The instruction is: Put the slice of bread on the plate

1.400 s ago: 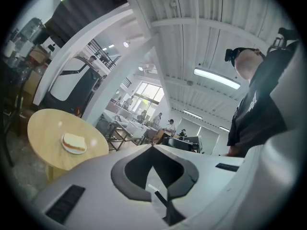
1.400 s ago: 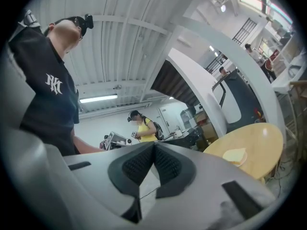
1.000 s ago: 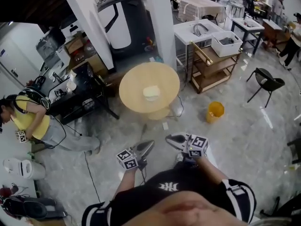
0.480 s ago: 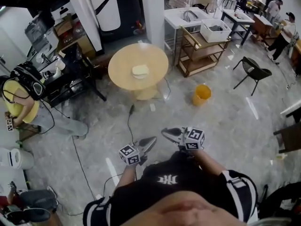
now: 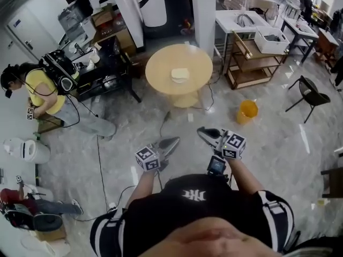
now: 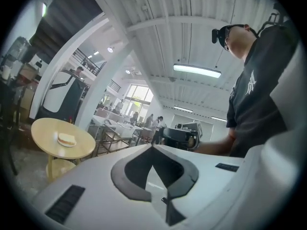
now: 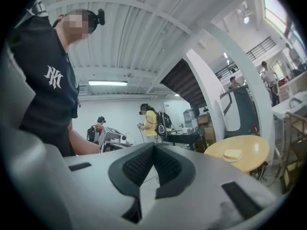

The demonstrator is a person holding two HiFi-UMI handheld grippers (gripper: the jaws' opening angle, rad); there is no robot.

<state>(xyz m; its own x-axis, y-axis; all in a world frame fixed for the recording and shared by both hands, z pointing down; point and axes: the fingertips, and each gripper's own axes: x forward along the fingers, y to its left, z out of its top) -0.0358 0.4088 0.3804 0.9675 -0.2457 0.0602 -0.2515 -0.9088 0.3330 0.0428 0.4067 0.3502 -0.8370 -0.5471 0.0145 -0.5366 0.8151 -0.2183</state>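
A slice of bread (image 5: 180, 75) lies on the round wooden table (image 5: 161, 63), seemingly on a small white plate. It shows again in the left gripper view, bread (image 6: 66, 139) on table (image 6: 43, 131), and in the right gripper view, bread (image 7: 232, 154) on table (image 7: 252, 150). I hold both grippers level at my waist, well short of the table across bare floor. The left gripper (image 5: 172, 142) (image 6: 152, 147) has its jaws together, with nothing in them. The right gripper (image 5: 202, 133) (image 7: 154, 146) is shut and empty too.
An orange bucket (image 5: 247, 111) stands on the floor right of the table, with a wooden shelf cart (image 5: 252, 63) and a black chair (image 5: 311, 95) beyond. A white pillar (image 5: 202, 9) rises behind the table. A cluttered black desk (image 5: 99, 71) and a person in yellow (image 5: 43, 98) are at left. Cables (image 5: 161, 126) trail over the floor.
The head view has swung, so the table now sits at upper centre. Both grippers have risen in the picture towards the table, still shut and side by side.
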